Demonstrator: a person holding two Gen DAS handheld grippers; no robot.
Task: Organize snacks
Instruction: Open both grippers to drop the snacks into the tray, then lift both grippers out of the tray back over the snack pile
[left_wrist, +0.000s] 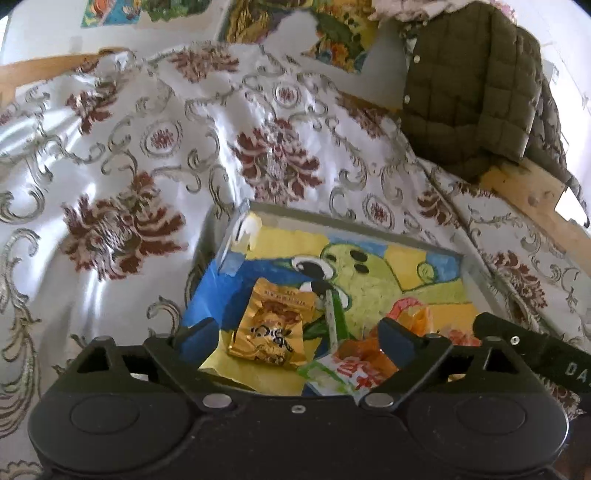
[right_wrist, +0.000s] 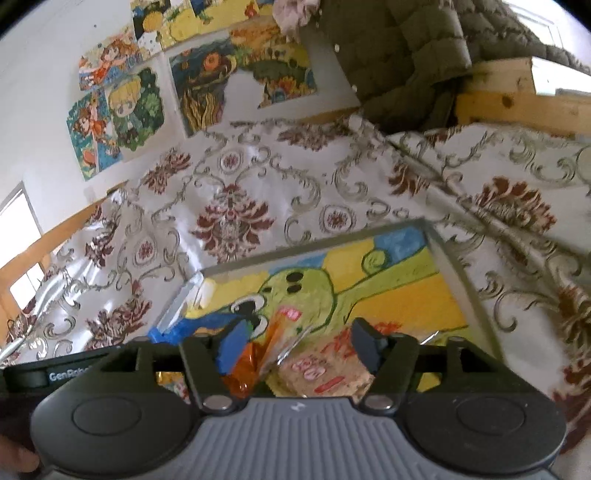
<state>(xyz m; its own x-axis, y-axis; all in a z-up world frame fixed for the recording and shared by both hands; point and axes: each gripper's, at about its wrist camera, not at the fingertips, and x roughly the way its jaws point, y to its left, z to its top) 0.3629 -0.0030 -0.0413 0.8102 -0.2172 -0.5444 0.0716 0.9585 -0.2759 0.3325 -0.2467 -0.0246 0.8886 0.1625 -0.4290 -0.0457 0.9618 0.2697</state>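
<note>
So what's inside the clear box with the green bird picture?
The clear box holds a gold packet, an orange packet and a cracker packet. The grippers hide whatever else is there.

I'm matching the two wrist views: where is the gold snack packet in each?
Left wrist: gold packet, low centre, between the left gripper's open jaws, in the tray.
Right wrist: only a gold sliver, lower left, behind the gripper.
Shared landmark: green bird painting.

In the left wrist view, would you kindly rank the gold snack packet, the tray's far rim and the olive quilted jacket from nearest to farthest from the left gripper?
1. Gold snack packet, between the fingers, in the tray.
2. Tray's far rim, straight ahead.
3. Olive quilted jacket, far upper right.
</note>
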